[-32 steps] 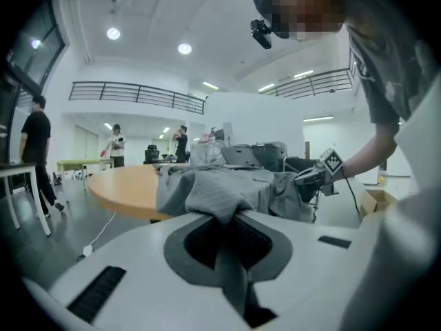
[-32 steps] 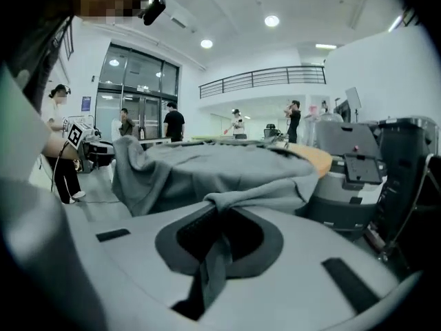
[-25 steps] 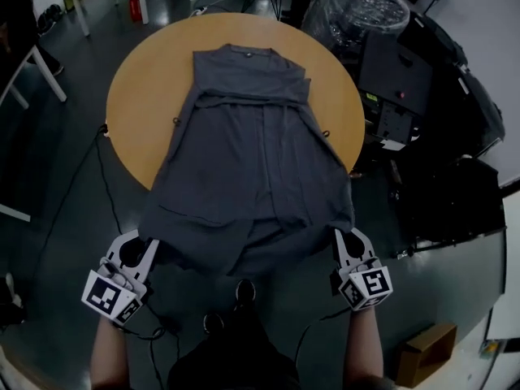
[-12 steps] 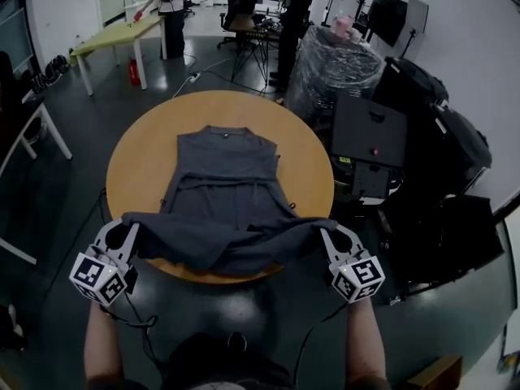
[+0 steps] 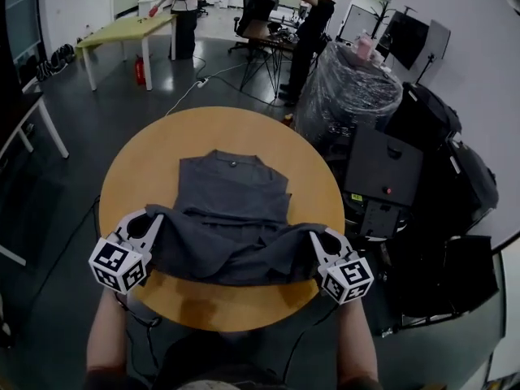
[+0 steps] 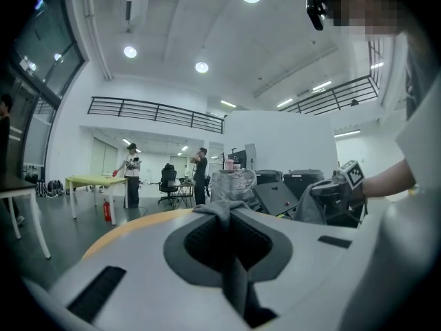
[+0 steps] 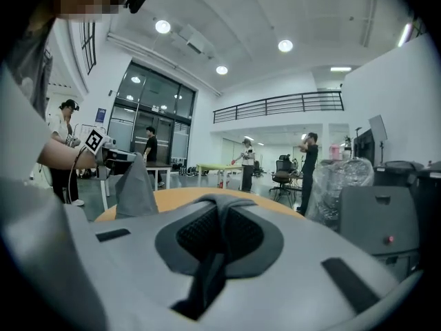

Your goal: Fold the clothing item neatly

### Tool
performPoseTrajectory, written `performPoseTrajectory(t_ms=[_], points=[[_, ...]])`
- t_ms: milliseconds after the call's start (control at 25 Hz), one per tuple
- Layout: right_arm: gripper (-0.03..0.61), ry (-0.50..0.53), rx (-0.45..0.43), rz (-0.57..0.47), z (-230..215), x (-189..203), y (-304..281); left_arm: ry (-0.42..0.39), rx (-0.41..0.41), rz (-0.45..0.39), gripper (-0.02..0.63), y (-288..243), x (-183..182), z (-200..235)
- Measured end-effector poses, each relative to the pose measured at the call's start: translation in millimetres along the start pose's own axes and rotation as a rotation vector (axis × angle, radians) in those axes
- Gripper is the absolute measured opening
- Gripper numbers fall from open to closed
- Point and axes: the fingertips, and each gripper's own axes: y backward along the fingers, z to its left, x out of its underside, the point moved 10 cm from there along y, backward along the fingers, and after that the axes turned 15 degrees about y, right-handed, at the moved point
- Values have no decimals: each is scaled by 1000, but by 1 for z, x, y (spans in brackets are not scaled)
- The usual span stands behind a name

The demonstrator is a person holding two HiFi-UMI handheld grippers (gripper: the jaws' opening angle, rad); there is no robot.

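**Left gripper** (image 5: 151, 218): the jaws are closed on the garment's (image 5: 231, 187) left hem corner, above the near-left part of the table (image 5: 138, 165). A strip of dark cloth is pinched between the pads (image 6: 203, 243).

**Garment:** the collar end lies flat at the table's centre. The hem end is held up over the near half of the table and sags between the two grips. It appears to be thin, soft, light cloth with no stiffness. It will likely droop wherever unsupported and could slip from a shallow pinch. Take hold at the hem corners and keep that edge taut.

**Right gripper** (image 5: 318, 240): the jaws are closed on the right hem corner, above the near-right part of the table.

**Count:** one garment, one table, two grippers, each gripping cloth.
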Motion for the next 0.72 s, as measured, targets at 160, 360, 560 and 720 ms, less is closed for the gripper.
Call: performPoseTrajectory(t_ms=[160,360,560,720], points=[[5,28,-16,-15,-48,-31,-66,-9,39,-16,20,-68,-44,40],[5,78,-6,-25,-112,-53,-144,-42,17,-24,20,-149,-96,99],[5,42,-2,23,-170,-33,-219,-18,-64,20,21,-223,-110,157],[5,-27,21,71,-217,4,-267,21,-141,64,20,-273,-99,203]])
